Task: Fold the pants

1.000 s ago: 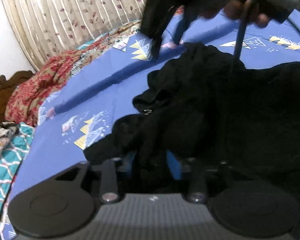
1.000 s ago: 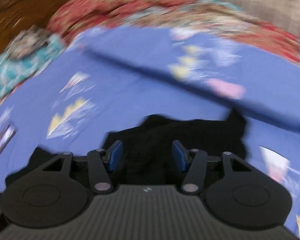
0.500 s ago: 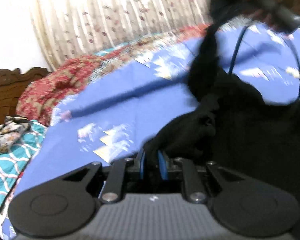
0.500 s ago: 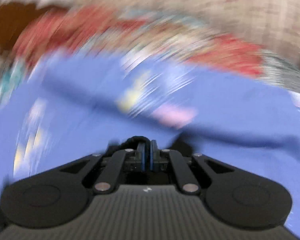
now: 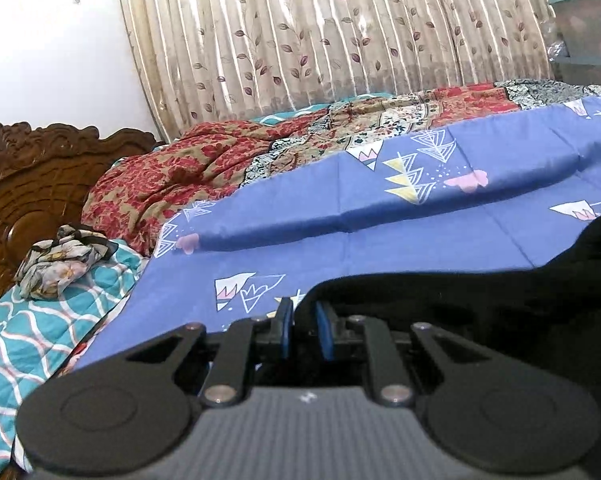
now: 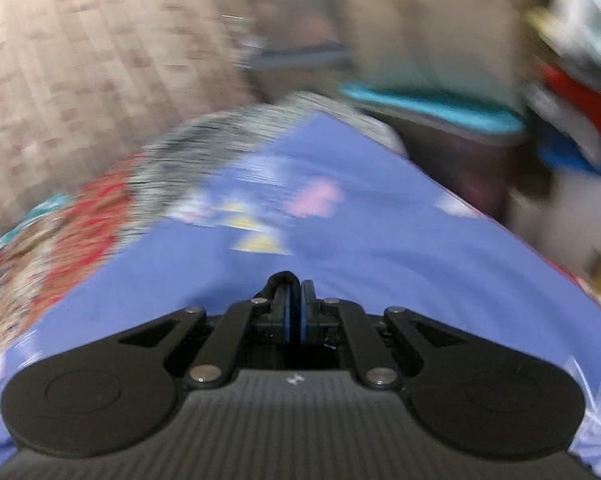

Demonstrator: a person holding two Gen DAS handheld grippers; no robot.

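Observation:
The black pants (image 5: 480, 304) hang stretched from my left gripper (image 5: 304, 320) off to the right, above the blue patterned bedsheet (image 5: 380, 236). The left gripper is shut on an edge of the pants between its blue pads. In the right wrist view my right gripper (image 6: 296, 304) is shut on a small black fold of the pants (image 6: 283, 278) that pokes above the pads; the rest of the garment is hidden there. That view is blurred by motion.
A red floral blanket (image 5: 204, 168) lies along the far side of the bed under a leaf-print curtain (image 5: 320, 32). A carved wooden headboard (image 5: 24, 176), a crumpled scarf (image 5: 60, 256) and a teal quilt (image 5: 32, 344) are at the left. Storage boxes (image 5: 584, 28) stand at the far right.
Both grippers closed on the pants and lifted them off the sheet. The crumpled heap is now pulled out between them; the right gripper has swung to the right.

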